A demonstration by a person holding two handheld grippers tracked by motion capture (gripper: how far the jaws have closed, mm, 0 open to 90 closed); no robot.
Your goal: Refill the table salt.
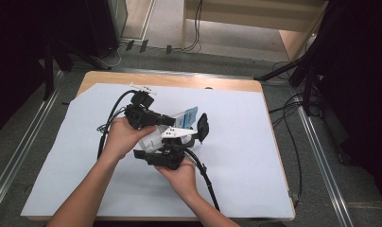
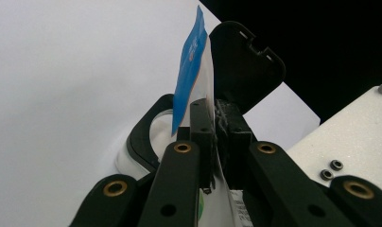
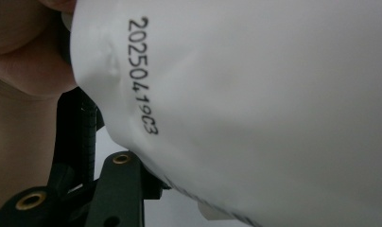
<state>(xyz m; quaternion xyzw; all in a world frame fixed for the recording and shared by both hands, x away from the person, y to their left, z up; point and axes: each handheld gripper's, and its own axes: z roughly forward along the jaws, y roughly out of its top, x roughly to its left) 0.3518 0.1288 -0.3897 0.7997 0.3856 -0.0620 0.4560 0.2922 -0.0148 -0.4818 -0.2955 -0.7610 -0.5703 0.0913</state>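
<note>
We see a white plastic pouch (image 1: 157, 138) with a blue top strip, held above the paper-covered surface (image 1: 236, 156) between the two tools. Its thin edge stands upright in the left gripper view (image 2: 191, 71). The right gripper view shows its white face (image 3: 255, 104), printed with a black date code.

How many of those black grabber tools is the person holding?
2: the left gripper, shut on a white-and-blue packet, and the right gripper just below it, beside the packet.
</note>
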